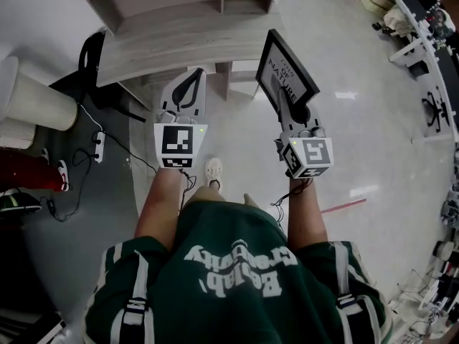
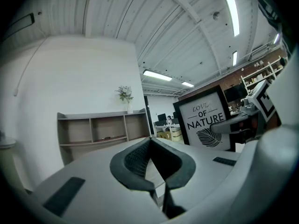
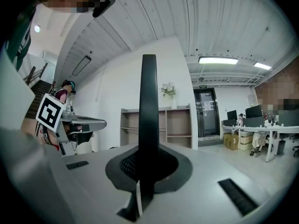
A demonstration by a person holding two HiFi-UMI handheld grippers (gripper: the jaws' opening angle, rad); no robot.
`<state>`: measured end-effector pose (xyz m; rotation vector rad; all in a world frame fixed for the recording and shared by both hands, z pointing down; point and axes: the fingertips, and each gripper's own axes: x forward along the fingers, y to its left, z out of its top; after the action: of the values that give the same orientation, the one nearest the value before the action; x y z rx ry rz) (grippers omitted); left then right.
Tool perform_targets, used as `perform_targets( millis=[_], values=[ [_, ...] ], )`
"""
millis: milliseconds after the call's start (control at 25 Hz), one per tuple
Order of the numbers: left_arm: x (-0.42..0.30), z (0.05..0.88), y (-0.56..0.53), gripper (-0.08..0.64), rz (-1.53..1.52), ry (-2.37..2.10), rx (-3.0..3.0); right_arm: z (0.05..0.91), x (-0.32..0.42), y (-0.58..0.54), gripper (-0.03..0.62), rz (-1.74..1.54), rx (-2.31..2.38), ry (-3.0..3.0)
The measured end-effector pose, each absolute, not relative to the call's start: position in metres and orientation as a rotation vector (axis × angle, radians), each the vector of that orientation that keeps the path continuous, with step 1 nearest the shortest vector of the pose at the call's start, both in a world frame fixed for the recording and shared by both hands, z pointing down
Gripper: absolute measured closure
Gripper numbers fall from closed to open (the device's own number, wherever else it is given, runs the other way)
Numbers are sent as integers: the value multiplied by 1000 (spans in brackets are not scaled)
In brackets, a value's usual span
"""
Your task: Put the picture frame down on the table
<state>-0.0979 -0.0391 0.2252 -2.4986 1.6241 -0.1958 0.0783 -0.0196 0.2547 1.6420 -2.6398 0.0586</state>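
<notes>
My right gripper (image 1: 297, 112) clamps the frame (image 1: 285, 67) by its edge, long axis pointing forward, print facing left. My left gripper (image 1: 192, 81) is closed on nothing.

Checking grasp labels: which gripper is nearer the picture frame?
Right. The right gripper is clamped on the picture frame at its lower edge; the left gripper, shut and empty, is off to its left, not touching.

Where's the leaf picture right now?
In the head view, the picture frame is on the right side, held in the air by the right tool, beside the wooden table.
</notes>
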Motion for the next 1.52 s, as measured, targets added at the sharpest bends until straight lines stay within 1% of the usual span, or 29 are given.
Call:
perform_targets(
  millis=[360,760,920,1040,1160,1360,1520],
  values=[
    [-127,228,-151,541,-162,1560,-2539,259,45,-124,554,74,1679,-2625],
    [-139,258,-233,541,-179,1502,-2575,284,22,-203,552,106,1678,-2608],
    [-128,271,-253,541,-201,1499,-2587,295,28,-221,554,115,1665,-2588],
    [-110,265,-277,541,-186,1498,-2604,294,39,-247,554,132,1639,-2600],
    [-89,262,-302,541,-211,1511,-2599,295,56,-277,554,159,1603,-2601],
    [-74,285,-349,541,-247,1545,-2592,316,63,-334,554,196,1529,-2664],
    [-51,279,-394,541,-255,1593,-2557,317,82,-385,554,185,1447,-2703]
  ],
)
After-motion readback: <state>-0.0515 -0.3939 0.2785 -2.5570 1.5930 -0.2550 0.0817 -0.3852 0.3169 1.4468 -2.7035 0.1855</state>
